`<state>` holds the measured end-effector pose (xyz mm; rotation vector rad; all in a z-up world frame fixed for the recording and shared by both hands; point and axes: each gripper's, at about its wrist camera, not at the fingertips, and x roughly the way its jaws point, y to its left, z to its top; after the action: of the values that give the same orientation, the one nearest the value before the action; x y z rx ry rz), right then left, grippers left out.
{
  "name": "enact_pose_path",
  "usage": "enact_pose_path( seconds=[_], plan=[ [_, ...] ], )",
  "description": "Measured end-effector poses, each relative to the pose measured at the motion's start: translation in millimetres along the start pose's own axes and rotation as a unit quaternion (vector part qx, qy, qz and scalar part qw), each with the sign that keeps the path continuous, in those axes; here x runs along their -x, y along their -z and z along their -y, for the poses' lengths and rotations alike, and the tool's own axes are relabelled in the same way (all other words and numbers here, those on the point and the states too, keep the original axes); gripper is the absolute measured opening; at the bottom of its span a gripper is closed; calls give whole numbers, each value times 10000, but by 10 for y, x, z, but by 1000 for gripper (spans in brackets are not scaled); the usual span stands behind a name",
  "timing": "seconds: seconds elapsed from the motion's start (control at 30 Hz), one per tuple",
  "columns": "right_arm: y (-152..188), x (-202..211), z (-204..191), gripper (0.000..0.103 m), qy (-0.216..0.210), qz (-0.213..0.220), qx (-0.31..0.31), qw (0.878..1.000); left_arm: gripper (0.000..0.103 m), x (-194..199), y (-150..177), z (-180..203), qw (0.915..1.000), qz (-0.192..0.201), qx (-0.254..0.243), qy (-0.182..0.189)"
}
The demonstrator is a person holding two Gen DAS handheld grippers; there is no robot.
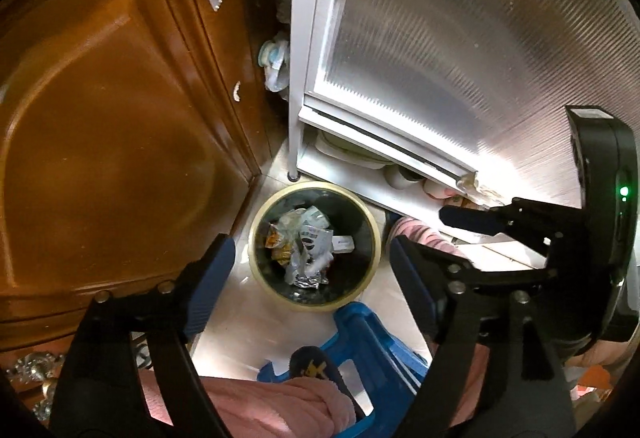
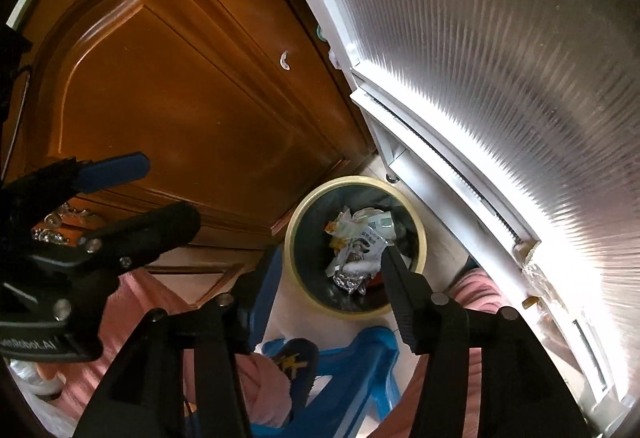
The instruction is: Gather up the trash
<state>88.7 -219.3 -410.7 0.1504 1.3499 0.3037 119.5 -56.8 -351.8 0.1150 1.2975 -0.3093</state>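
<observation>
Left wrist view: left gripper (image 1: 308,278) jaws spread wide, nothing between pads, above round waste bin (image 1: 314,245) at frame centre. Bin on pale floor, cream rim, crumpled wrappers (image 1: 306,246) inside. Brown wooden door (image 1: 112,110) fills left; white ribbed panel (image 1: 460,38) upper right. Right gripper (image 1: 464,218) enters at right edge, jaws apart. Blue plastic stool (image 1: 360,338) below bin, pink sleeve (image 1: 280,406) at bottom.

Right wrist view: right gripper (image 2: 332,278) jaws spread, empty, over same bin (image 2: 356,246) centre-right. Left gripper (image 2: 132,190) at left edge, jaws apart.

The blue stool (image 1: 372,342) is cut off by pink cloth; wrappers (image 2: 360,246) in the bin (image 2: 304,214) are too crumpled for reading.
</observation>
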Motion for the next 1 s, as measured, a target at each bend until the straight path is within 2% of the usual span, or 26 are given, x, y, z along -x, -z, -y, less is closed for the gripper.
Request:
enact_pose_path(
  seconds=[0.23, 0.53, 0.83, 1.0],
  plan=[
    [49, 211, -54, 53, 196, 240, 146, 9994, 79, 272, 76, 16, 9998, 185, -10, 1],
    [124, 668, -254, 53, 459, 690, 336, 9960, 79, 864, 215, 57, 9980, 634, 20, 79],
    [167, 1023, -350, 53, 570, 788, 110, 9952, 79, 1324, 364, 240, 9950, 992, -107, 37],
    [164, 1303, -411, 53, 618, 1031, 62, 9927, 79, 1555, 436, 301, 9931, 1163, -113, 106]
  ],
)
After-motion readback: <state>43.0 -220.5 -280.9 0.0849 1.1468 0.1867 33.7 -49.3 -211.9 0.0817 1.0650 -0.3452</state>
